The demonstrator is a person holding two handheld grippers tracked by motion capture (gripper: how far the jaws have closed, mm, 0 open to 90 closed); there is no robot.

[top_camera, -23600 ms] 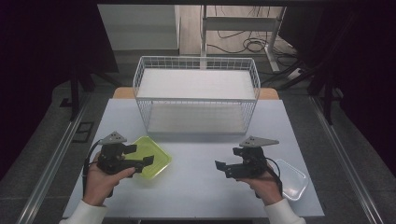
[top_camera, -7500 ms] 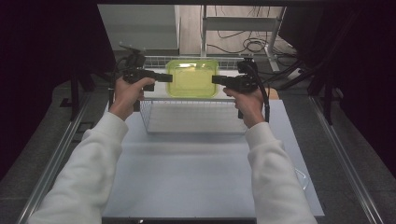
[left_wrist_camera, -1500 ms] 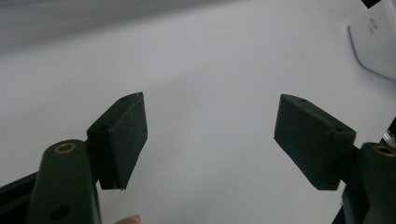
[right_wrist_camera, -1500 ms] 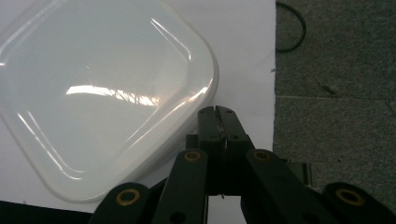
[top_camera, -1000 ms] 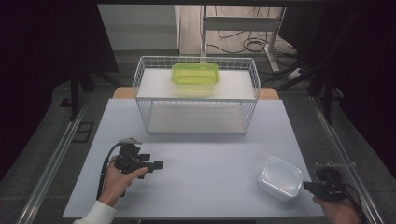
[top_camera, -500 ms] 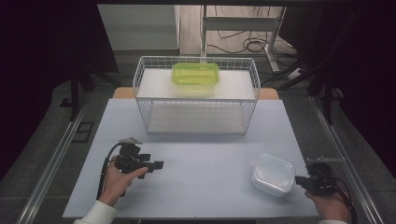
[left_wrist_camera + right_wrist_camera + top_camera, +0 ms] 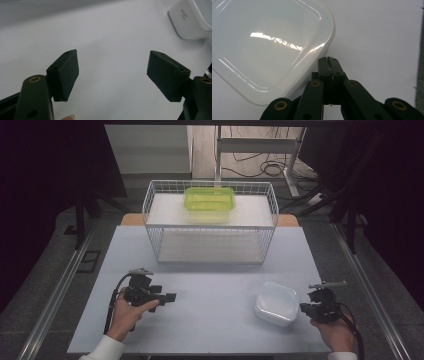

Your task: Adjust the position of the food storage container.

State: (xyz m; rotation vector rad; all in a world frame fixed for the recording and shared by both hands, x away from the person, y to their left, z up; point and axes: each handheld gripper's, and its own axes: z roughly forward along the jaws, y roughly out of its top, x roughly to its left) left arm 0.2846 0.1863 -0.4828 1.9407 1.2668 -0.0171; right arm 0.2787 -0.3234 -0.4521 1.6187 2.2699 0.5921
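A white lidded container [image 7: 277,303] lies on the table at the front right. My right gripper [image 7: 301,307] is just to its right, low on the table. In the right gripper view its jaws are shut together with nothing between them, and the right gripper's [image 7: 328,60] tip sits at the white container's [image 7: 269,47] rounded edge. My left gripper [image 7: 172,297] rests at the front left, pointing right. In its own view the left gripper [image 7: 112,67] stands open and empty, with the white container [image 7: 192,20] far off. A green container [image 7: 209,200] sits in the wire basket [image 7: 150,215].
The wire basket stands at the back middle of the white table [image 7: 215,285]. Bare tabletop lies between the two grippers and in front of the basket. The table's right edge is close behind my right hand.
The white container has slid left across the table, with my shut right gripper moving left right behind it. My left gripper has stayed where it was, still open.
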